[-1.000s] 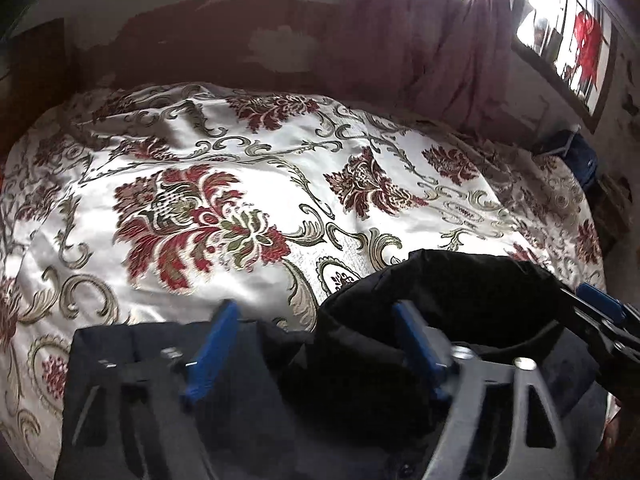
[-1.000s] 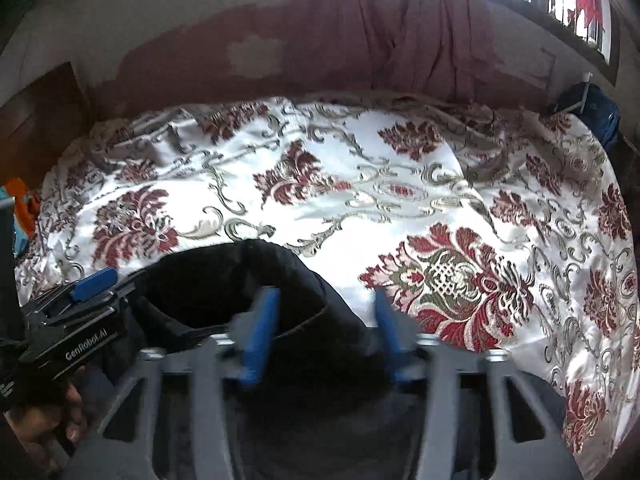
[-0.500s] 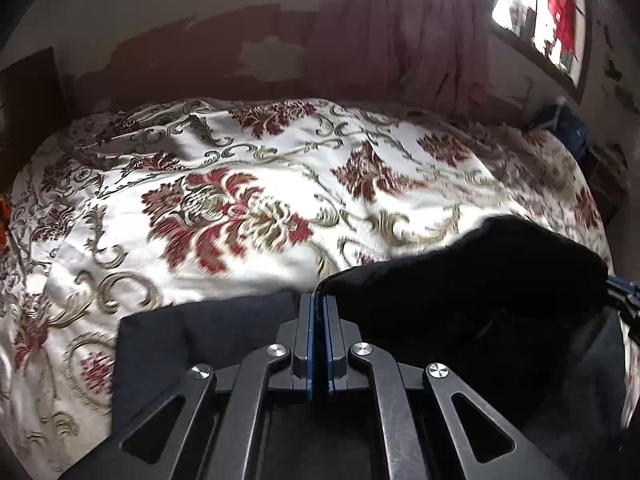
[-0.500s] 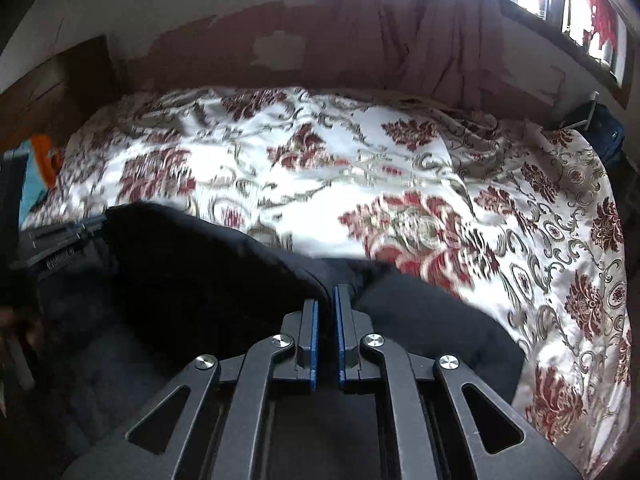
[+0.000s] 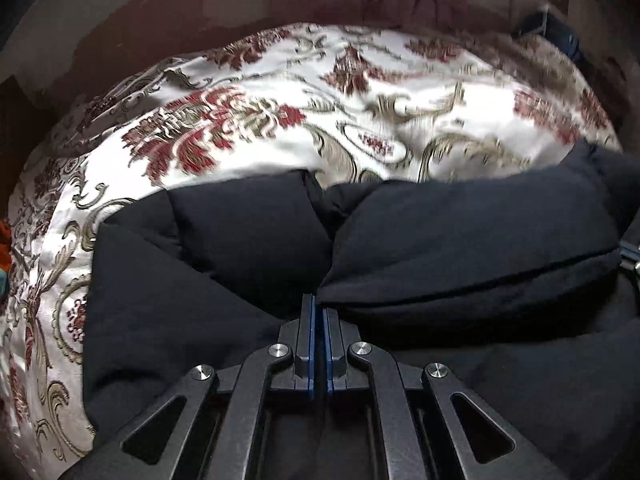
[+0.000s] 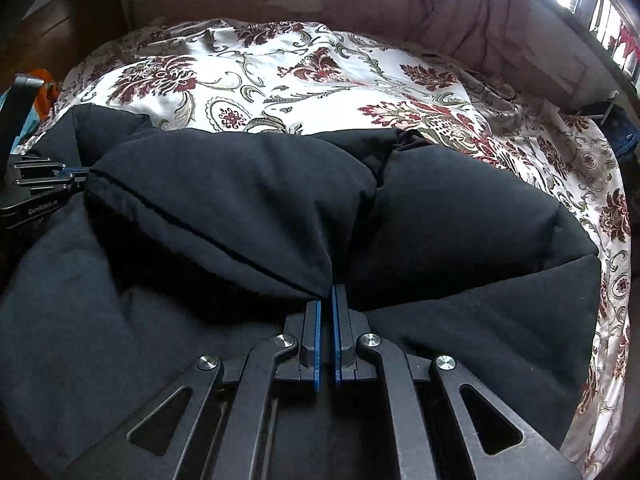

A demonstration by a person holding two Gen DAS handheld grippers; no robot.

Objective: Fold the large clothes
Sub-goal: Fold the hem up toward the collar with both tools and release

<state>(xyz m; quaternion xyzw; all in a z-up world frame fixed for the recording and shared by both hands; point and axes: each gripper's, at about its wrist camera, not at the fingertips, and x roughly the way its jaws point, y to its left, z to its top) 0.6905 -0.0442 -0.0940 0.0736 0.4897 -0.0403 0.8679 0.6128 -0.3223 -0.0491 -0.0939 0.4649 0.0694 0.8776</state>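
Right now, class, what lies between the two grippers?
A puffed fold of the black garment spans from the right gripper to the left gripper, seen in the right wrist view.

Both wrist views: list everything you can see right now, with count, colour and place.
padded garment: one, black, bunched on the near side of the bed
bedspread: one, white with red and gold floral pattern, covering the bed
curtain: one, dusty pink, hanging behind the bed
window: one, bright, far right
bag: one, dark blue, right of the bed
left hand-held gripper: black with blue pads, shut on the padded garment
right hand-held gripper: same colours, shut on the padded garment
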